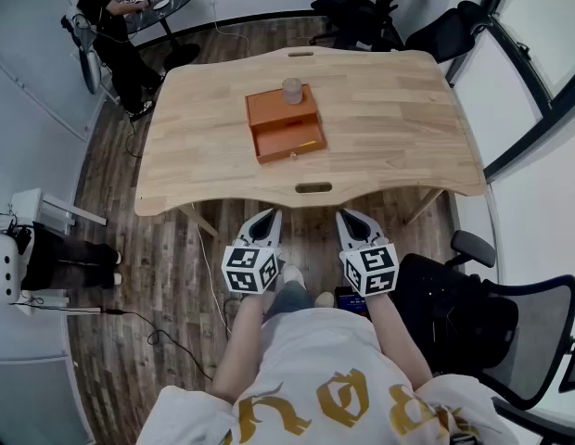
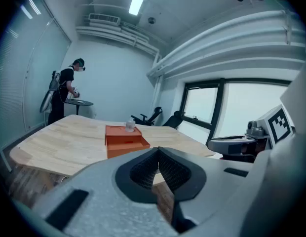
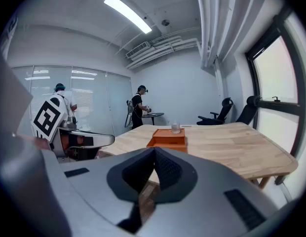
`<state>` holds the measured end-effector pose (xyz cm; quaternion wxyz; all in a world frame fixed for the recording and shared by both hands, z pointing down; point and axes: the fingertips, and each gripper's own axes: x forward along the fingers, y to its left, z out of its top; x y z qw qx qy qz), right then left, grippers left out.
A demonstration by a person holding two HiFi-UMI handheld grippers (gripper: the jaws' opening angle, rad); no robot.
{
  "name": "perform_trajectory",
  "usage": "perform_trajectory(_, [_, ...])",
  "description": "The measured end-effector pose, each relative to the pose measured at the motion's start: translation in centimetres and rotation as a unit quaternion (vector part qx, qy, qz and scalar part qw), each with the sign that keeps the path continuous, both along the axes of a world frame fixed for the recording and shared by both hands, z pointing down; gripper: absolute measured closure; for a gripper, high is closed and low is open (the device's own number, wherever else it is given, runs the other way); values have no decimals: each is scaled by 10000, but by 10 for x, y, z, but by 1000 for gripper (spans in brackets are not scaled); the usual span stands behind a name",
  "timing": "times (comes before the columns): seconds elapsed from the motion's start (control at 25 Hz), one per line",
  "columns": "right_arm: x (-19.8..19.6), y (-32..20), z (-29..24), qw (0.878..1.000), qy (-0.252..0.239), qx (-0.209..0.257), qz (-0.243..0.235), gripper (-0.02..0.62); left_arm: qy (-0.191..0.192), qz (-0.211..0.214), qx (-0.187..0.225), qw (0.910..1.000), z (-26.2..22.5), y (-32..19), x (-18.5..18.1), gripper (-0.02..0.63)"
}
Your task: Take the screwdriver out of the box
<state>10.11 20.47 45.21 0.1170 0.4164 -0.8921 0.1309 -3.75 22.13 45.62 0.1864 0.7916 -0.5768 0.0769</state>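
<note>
An orange box (image 1: 285, 123) sits in the middle of the wooden table (image 1: 389, 128), its lower drawer (image 1: 289, 143) pulled out toward me. A small clear jar (image 1: 292, 89) stands on the box top. I cannot make out a screwdriver inside the drawer. My left gripper (image 1: 266, 219) and right gripper (image 1: 354, 221) hang side by side just off the table's near edge, both shut and empty, well short of the box. The box (image 2: 125, 139) lies ahead of the left gripper (image 2: 158, 149). In the right gripper view, the box (image 3: 168, 138) is beyond the right gripper (image 3: 154, 149).
A person (image 1: 111, 17) stands at a small round table (image 1: 167, 0) at the back left. Office chairs (image 1: 371, 7) stand behind the table, and another chair (image 1: 510, 332) is at my right. A cable (image 1: 167, 341) trails over the wooden floor.
</note>
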Motion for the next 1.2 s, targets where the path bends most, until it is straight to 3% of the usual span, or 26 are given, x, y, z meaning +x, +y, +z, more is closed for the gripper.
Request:
perform_trajectory(0.8, [-8,5,-8,9999,-53,58,-105,584,-33,-65,101,9999,-12,4,-7,595])
perform_trajectory(1.2, [0,-38,13,9999,-47,-125,71,584,-43,-10,-22,10000,4,-36,-7,595])
